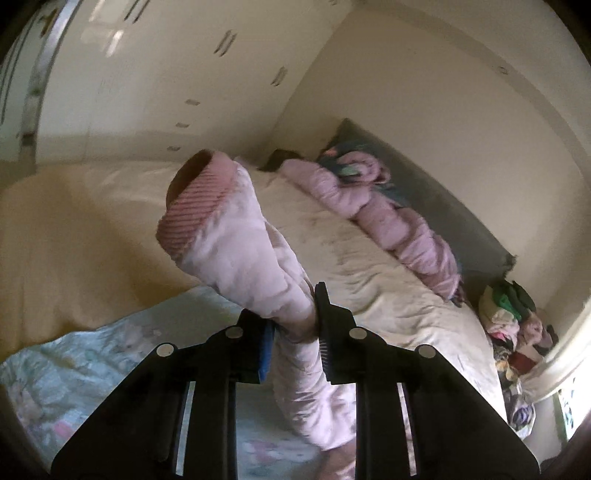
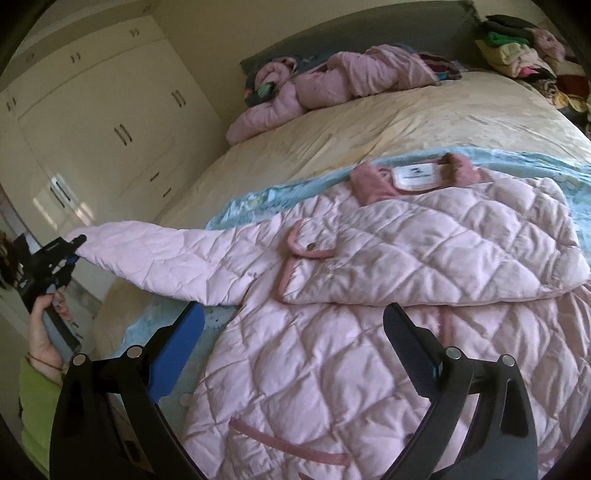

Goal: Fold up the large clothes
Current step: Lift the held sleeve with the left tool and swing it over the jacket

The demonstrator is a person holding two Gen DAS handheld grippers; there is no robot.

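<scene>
Pale pink quilted puffer jacket (image 2: pixel 388 295) with darker pink ribbed collar lies spread on the bed, collar toward the headboard, one front panel folded over the chest. Under it a light blue floral blanket (image 2: pixel 240 206), on top of a cream bedspread (image 2: pixel 406 122). Jacket's long sleeve (image 2: pixel 166 254) stretched out sideways past the bed edge, lifted off the bedding. Left tongs (image 1: pixel 295 328) clenched on that sleeve just behind the ribbed pink cuff (image 1: pixel 192 210), which sticks up beyond the fingertips; in the right wrist view the left tongs (image 2: pixel 72 251) show at the sleeve end, held by the left hand (image 2: pixel 44 332) in a lime green cuffed sleeve. Right tongs (image 2: pixel 295 328) released, jaws wide apart, hovering over the jacket's lower body, gripping nothing. Second pink padded garment (image 2: pixel 325 81) crumpled near the grey headboard (image 2: pixel 351 33). Pile of mixed coloured clothes (image 2: pixel 524 48) beside the bed corner. Cream wardrobe doors (image 2: pixel 110 122) along the wall.
</scene>
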